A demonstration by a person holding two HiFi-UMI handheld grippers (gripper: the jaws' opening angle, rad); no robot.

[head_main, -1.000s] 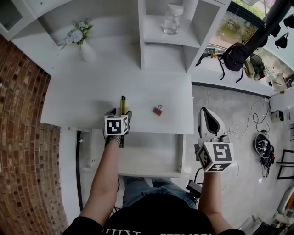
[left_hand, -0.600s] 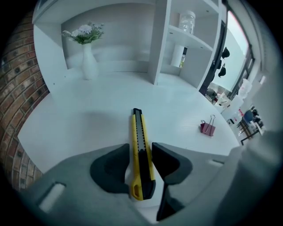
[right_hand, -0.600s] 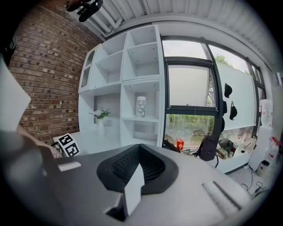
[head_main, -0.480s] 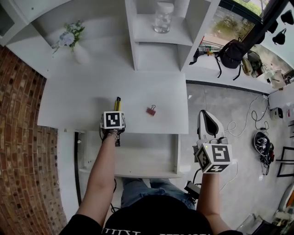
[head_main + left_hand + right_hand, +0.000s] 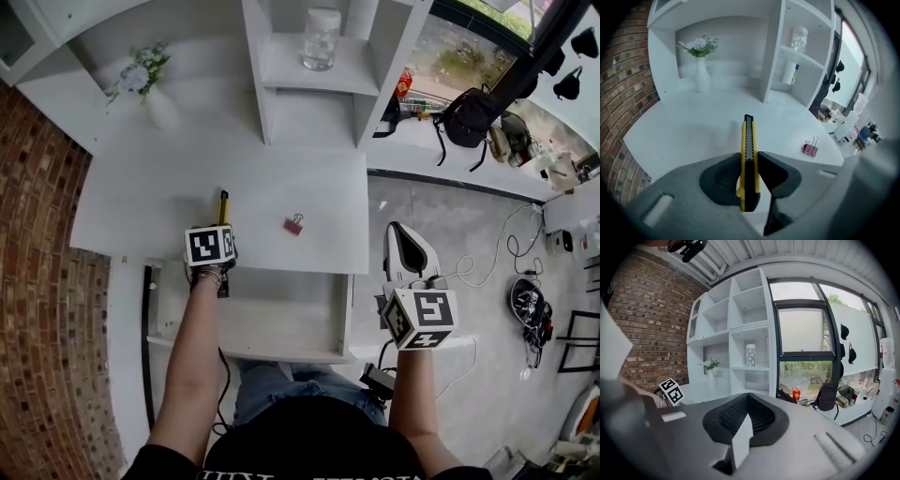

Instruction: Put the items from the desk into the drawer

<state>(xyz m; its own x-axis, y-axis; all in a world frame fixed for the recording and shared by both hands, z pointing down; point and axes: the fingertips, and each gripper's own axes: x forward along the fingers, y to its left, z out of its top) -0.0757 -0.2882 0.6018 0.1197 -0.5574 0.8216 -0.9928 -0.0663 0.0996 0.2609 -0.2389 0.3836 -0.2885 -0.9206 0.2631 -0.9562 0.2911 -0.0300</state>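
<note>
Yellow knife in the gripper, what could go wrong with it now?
The left gripper has just been closing its jaws on the yellow and black utility knife, holding only its back half, so the long front could tilt or slip out. Going down to the open white drawer, its tip could catch the edge of the white desk.
</note>
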